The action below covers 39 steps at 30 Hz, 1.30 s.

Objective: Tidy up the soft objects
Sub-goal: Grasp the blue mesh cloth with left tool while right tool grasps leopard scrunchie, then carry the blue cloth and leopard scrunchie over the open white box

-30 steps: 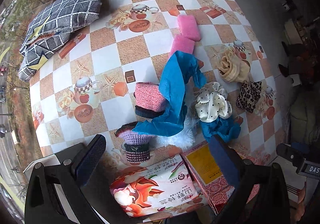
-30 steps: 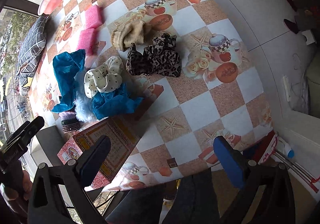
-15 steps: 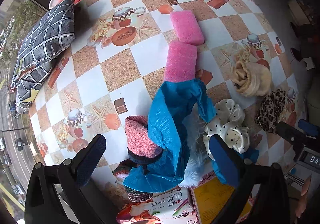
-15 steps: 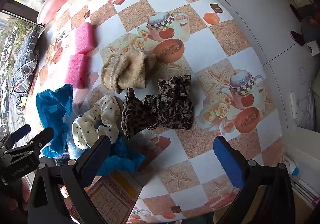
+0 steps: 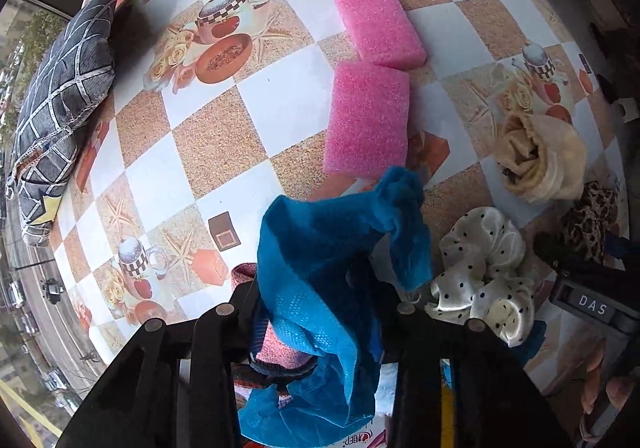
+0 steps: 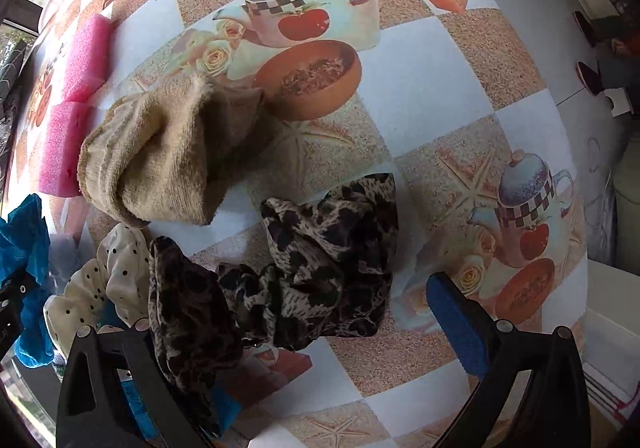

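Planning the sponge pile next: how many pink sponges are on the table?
2. One pink sponge lies farther back on the table; the other sponge sits just in front of it, corners touching, its near edge by the blue cloth. More could hide under the cloth.

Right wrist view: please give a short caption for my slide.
Open right gripper over leopard-print fabric, beside a beige sock.

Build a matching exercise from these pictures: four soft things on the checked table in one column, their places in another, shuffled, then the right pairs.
Things:
1. Blue textured cloth
2. Leopard-print fabric scrunchie
3. Beige knitted sock
4. Dark grid-patterned cushion

Places:
A. At the table's edge by the window
B. Between the left hand-held gripper's closing jaws
C. Beside the printed brown bowl
D. Between the right hand-held gripper's open jaws

Pairs: 1-B, 2-D, 3-C, 4-A
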Each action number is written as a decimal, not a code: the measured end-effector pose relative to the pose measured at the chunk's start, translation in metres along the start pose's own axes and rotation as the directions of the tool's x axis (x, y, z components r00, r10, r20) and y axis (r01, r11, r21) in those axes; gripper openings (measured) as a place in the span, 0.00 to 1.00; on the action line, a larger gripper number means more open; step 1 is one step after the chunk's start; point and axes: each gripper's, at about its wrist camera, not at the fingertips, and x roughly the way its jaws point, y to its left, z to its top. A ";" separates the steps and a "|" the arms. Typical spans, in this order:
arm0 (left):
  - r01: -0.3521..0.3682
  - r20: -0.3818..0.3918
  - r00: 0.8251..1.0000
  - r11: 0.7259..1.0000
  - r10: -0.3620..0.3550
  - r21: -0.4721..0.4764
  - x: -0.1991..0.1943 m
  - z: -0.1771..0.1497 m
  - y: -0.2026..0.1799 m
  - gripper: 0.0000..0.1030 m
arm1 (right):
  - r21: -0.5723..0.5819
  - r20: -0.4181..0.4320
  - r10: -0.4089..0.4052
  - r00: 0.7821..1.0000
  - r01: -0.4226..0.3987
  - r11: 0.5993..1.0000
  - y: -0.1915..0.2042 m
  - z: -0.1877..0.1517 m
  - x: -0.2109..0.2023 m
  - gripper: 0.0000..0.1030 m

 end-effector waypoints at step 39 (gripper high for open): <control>0.131 0.363 0.914 0.978 -0.182 0.162 -0.171 -0.093 -0.100 0.09 | -0.138 0.162 0.122 0.979 -0.100 0.985 -0.053 -0.083 -0.146 0.49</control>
